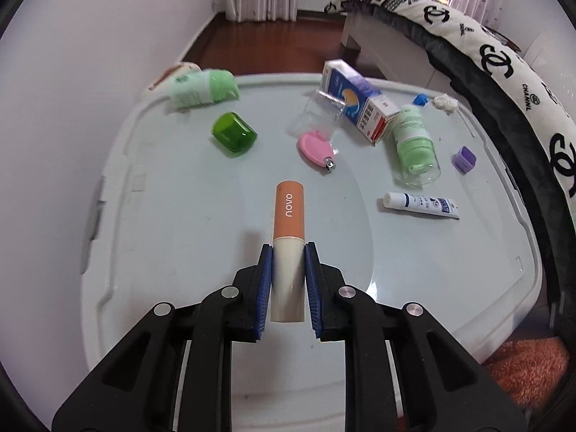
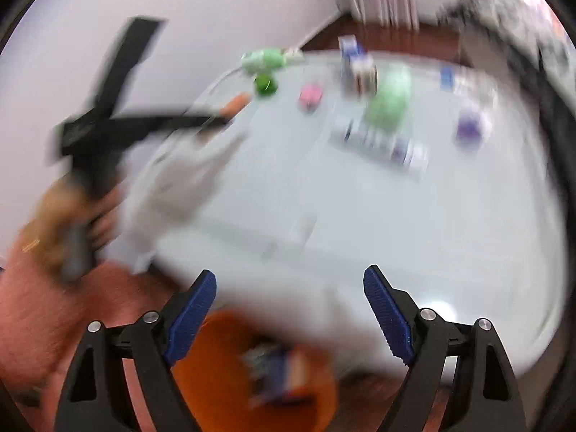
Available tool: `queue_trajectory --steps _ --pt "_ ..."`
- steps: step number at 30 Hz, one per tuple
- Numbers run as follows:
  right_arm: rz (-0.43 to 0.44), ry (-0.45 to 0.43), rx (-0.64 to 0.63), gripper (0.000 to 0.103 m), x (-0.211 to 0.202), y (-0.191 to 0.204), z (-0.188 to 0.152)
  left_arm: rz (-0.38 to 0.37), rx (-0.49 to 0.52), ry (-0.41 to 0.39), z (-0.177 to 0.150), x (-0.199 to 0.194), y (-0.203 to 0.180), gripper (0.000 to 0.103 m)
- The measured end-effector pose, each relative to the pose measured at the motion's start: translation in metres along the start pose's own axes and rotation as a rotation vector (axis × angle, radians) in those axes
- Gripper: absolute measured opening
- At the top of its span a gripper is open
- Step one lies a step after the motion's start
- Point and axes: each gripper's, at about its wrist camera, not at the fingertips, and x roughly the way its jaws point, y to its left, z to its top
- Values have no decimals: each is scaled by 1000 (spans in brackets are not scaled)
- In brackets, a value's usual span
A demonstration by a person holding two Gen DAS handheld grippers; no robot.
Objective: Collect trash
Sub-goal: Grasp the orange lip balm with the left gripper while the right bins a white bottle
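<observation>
Lipstick tube [image 1: 289,248], orange cap, cream base: clamped at the base between blue pads of left gripper [image 1: 288,252], above pale table [image 1: 180,216]. Right gripper [image 2: 289,280]: jaws wide, nothing held, over orange bin [image 2: 216,378]. Remaining on table: green cap [image 1: 234,138], pink clipper [image 1: 316,149], white tube [image 1: 421,205]

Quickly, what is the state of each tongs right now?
Left tongs: closed on the orange and white tube.
Right tongs: open, nothing between them.
</observation>
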Motion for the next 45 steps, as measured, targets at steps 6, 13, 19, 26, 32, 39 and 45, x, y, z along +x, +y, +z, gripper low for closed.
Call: queue_trajectory --steps 6,13,19,26,32,39,45 --pt "-159 -15 -171 79 59 -15 77 -38 -22 -14 -4 -8 9 18" --pt "-155 182 -175 60 135 -42 110 -64 -40 -7 -5 -8 18 18" --pt "-51 207 -37 28 141 -61 123 -85 -47 -22 -4 -14 19 18" --pt "-49 174 -30 22 115 -43 99 -85 -44 -29 -7 -20 19 18" --pt "66 74 46 21 58 -31 72 -83 -15 -68 -17 -45 10 17" --pt "172 -57 83 20 -19 -8 33 -89 13 -37 -43 -60 1 6" --pt "239 -97 40 20 -62 22 4 -115 57 -8 -82 -85 -5 3"
